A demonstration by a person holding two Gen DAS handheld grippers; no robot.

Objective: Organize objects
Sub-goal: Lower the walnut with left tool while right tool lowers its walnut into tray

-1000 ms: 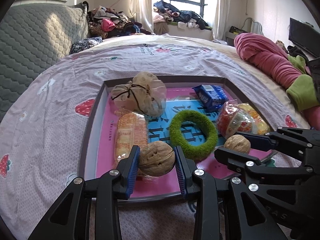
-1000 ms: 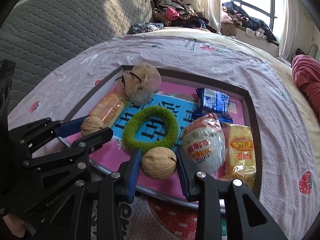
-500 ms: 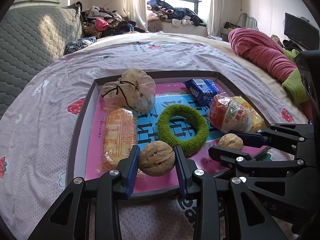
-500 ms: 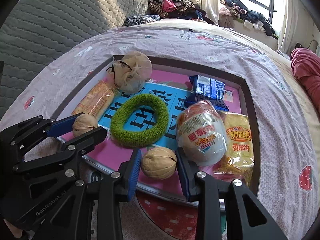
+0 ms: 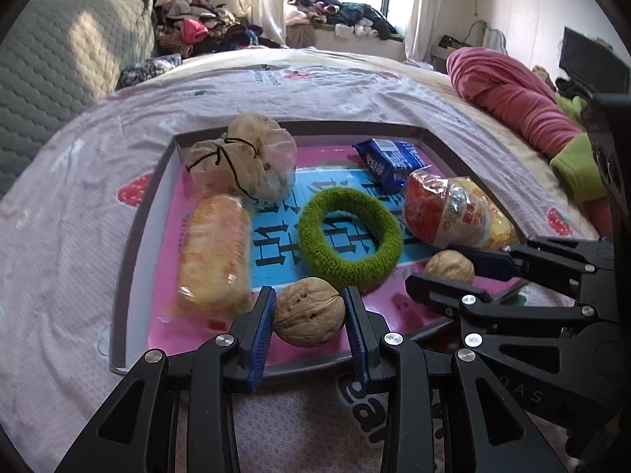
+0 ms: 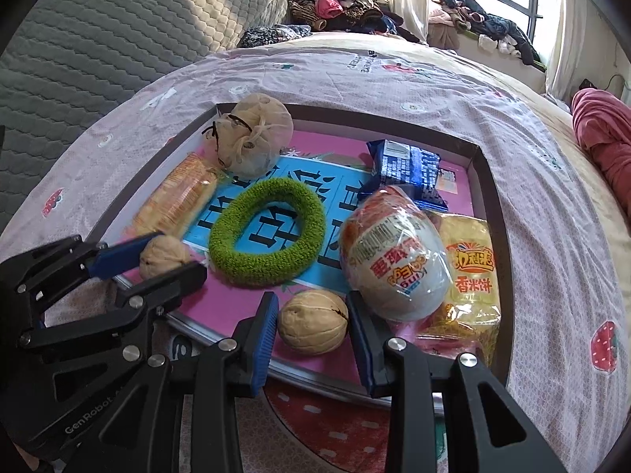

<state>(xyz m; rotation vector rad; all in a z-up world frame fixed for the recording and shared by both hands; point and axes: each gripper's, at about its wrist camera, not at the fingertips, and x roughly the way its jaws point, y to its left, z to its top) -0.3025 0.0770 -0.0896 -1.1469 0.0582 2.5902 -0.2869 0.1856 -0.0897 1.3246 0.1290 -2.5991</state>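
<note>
A shallow grey-rimmed tray [image 5: 130, 236] with a pink and blue floor lies on the bed. My left gripper [image 5: 309, 315] is shut on a walnut [image 5: 307, 311] over the tray's near edge. My right gripper [image 6: 313, 329] is shut on a second walnut [image 6: 313, 327], low over the tray's near right part. Each gripper shows in the other's view, the right gripper [image 5: 445, 272] and the left gripper [image 6: 157, 258]. In the tray lie a green fuzzy ring [image 5: 351, 232], a tied mesh pouch [image 5: 244, 165], a biscuit pack [image 5: 215, 252], a blue snack pack [image 5: 390, 157], a red-white bun pack [image 6: 394, 256] and a yellow rice-cracker pack [image 6: 469, 272].
The bed has a pink strawberry-print cover [image 5: 71, 213]. A grey quilted headboard [image 6: 98, 39] stands at the left. A rolled red blanket [image 5: 508, 94] lies at the right. Clothes are piled on the far sill [image 5: 335, 15].
Both grippers have moved slightly forward and lower over the tray's near edge, still holding their walnuts. The tray's contents have not moved.
</note>
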